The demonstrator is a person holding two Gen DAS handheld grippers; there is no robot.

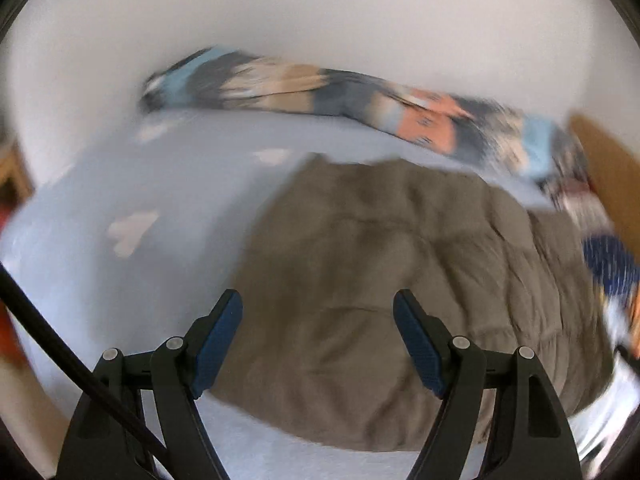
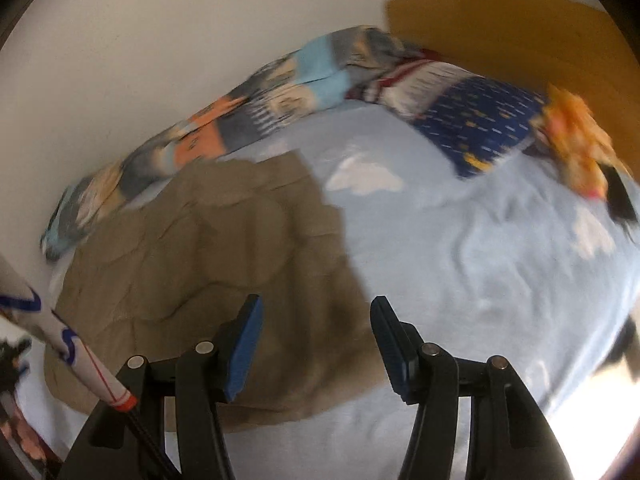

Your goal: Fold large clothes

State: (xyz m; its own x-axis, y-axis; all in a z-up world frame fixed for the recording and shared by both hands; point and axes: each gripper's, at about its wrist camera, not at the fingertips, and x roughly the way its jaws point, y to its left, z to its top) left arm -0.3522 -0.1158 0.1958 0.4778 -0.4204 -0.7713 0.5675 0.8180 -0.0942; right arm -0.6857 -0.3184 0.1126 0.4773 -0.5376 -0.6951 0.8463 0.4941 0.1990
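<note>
While the brown garment lies spread and wrinkled on the bed's light blue sheet, the left tool and right tool hover above it, both released and empty. A patterned blanket lines the wall.

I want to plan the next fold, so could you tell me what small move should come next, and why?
Probably lower both open grippers, left gripper and right gripper, to the brown garment: neither holds anything, and it lies creased on the blue sheet.
</note>
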